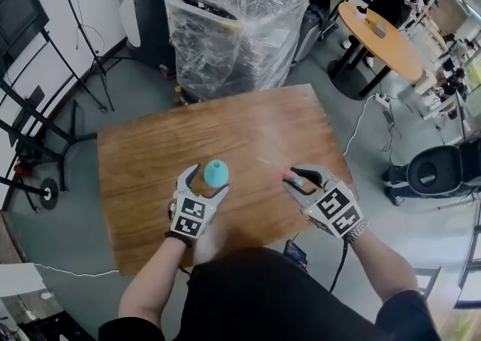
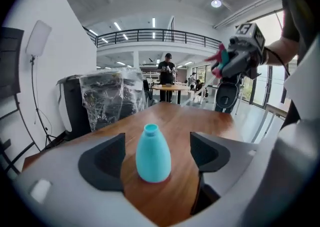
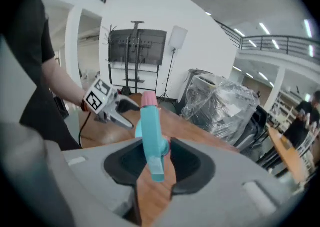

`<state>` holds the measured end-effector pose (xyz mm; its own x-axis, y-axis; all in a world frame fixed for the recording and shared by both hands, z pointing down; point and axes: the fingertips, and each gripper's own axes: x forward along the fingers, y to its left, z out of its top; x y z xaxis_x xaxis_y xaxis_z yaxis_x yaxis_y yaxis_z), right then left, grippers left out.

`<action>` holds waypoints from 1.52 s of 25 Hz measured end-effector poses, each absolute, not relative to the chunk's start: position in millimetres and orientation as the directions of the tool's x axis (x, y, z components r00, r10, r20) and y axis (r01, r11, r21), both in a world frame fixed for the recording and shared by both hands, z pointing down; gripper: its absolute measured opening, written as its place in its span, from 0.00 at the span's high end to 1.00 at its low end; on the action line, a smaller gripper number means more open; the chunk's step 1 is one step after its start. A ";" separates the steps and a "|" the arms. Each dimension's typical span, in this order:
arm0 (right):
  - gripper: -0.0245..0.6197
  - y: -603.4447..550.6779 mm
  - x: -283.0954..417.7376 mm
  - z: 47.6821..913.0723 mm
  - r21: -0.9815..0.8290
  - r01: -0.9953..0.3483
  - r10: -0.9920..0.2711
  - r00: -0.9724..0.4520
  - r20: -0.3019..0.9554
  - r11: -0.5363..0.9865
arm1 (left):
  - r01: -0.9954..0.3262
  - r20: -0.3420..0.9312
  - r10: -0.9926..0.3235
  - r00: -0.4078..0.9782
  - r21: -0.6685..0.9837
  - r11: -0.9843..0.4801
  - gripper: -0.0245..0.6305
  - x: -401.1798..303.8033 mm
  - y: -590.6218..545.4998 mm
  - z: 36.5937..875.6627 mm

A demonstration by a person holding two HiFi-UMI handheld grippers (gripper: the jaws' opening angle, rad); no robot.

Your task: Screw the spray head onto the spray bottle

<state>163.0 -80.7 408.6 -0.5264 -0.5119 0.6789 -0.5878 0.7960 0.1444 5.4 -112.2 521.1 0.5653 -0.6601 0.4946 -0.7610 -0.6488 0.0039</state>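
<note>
A small teal spray bottle (image 1: pixel 216 173) stands upright on the wooden table (image 1: pixel 248 137), its neck open at the top. My left gripper (image 1: pixel 203 184) is open around the spray bottle (image 2: pixel 152 154), with a gap between each pad and its sides. Off to the right and apart from the bottle, my right gripper (image 1: pixel 299 179) is shut on the teal spray head (image 3: pixel 151 138), whose pink nozzle end (image 3: pixel 148 99) points up. The right gripper (image 2: pixel 227 61) with the spray head shows raised above the table in the left gripper view.
A plastic-wrapped bin (image 1: pixel 233 20) and a black machine stand beyond the table's far edge. A round orange table (image 1: pixel 379 39) with a person beside it is at the back right. A black stool (image 1: pixel 432 174) and cables lie to the right; tripod stands are on the left.
</note>
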 end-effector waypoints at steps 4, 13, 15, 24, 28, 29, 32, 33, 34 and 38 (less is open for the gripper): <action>0.77 -79.0 156.2 386.0 0.015 -0.637 -0.504 -0.596 0.625 0.771 | -0.751 0.571 -0.613 0.546 0.010 -0.660 0.27 10.7 -121.9 564.3; 0.77 -66.6 142.5 370.6 0.010 -0.611 -0.489 -0.623 0.610 0.791 | -0.718 0.664 -0.543 0.514 -0.013 -0.696 0.33 14.8 -134.5 615.2; 0.77 -64.8 139.6 370.9 0.026 -0.593 -0.476 -0.620 0.624 0.805 | -0.715 0.667 -0.545 0.509 -0.026 -0.699 0.37 14.3 -135.3 616.3; 0.77 -45.6 116.9 371.2 0.049 -0.410 -0.312 -0.607 0.731 0.911 | -0.572 0.713 -0.465 0.524 -0.110 -0.813 0.39 43.2 -102.4 594.0; 0.77 -38.5 112.0 373.7 0.043 -0.317 -0.223 -0.558 0.799 0.947 | -0.476 0.764 -0.409 0.499 -0.153 -0.866 0.39 58.7 -84.4 594.7; 0.77 -37.6 111.5 375.1 0.040 -0.300 -0.206 -0.545 0.813 0.953 | -0.455 0.773 -0.399 0.493 -0.162 -0.876 0.39 62.1 -80.7 595.2; 0.77 -35.3 110.8 381.0 0.023 -0.266 -0.162 -0.513 0.843 0.964 | -0.424 0.792 -0.368 0.487 -0.154 -0.893 0.39 68.8 -69.6 597.9; 0.77 -34.9 110.6 382.9 0.018 -0.257 -0.150 -0.504 0.851 0.966 | -0.423 0.796 -0.359 0.487 -0.145 -0.895 0.39 69.4 -66.9 598.7; 0.78 -34.3 110.5 384.4 0.015 -0.249 -0.141 -0.497 0.856 0.968 | -0.424 0.801 -0.350 0.486 -0.134 -0.896 0.39 69.1 -65.1 600.0; 0.78 -30.4 111.8 385.5 0.017 -0.224 -0.126 -0.478 0.869 0.974 | -0.428 0.818 -0.334 0.469 -0.120 -0.896 0.39 62.5 -64.5 606.3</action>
